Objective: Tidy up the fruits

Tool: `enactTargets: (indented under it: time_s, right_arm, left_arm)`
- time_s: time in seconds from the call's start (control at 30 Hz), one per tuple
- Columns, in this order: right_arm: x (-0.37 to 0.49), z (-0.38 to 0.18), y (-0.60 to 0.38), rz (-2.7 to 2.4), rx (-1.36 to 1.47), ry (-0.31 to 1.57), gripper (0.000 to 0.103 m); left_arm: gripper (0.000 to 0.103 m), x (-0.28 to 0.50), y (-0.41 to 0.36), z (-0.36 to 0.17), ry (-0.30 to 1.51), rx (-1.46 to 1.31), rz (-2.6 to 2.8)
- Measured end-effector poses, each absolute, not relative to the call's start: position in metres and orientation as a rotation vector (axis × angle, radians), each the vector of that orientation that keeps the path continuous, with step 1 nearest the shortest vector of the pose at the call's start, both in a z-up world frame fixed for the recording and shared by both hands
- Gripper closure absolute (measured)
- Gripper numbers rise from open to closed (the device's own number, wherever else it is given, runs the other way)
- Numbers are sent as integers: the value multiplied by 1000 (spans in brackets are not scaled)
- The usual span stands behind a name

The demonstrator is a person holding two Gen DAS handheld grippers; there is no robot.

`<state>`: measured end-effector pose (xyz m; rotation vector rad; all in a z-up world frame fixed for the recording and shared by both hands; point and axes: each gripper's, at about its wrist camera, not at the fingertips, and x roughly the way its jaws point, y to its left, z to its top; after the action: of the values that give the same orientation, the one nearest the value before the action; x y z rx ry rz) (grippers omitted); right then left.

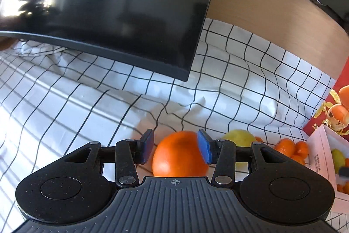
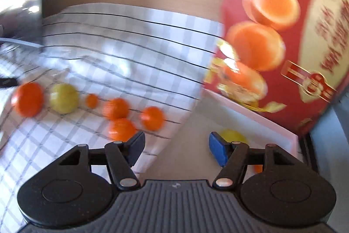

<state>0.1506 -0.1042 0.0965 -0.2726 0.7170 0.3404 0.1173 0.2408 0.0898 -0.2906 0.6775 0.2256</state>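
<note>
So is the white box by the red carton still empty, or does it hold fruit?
Not empty. The white box holds a yellow-green fruit and a small orange one.

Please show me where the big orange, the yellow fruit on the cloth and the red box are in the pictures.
Big orange [image 1: 177,156]: left wrist view, middle of its skin.
Yellow fruit [image 2: 63,98]: right wrist view, its centre, blurred.
Red box [image 2: 305,25]: right wrist view, its printed red side.

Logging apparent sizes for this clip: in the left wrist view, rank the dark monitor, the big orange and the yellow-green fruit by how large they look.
1. Monitor.
2. Big orange, though it sits nearest the camera, which inflates it.
3. Yellow-green fruit, partly hidden, so its full size is unsure.
</note>
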Motion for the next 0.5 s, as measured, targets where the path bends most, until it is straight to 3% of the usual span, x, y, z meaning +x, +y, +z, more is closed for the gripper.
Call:
enactTargets:
  time_s: [0.37,0.43,0.5]
  right_arm:
    - [95,69,-65,427,-285,769,31]
    - [90,64,-68,430,-281,803,31]
    - [84,59,-72,429,-267,819,31]
  left_arm:
    - [53,129,218,74,755,38,-8]
    - [47,128,209,74,770,106,-37]
    - [33,125,199,71,778,186,-65]
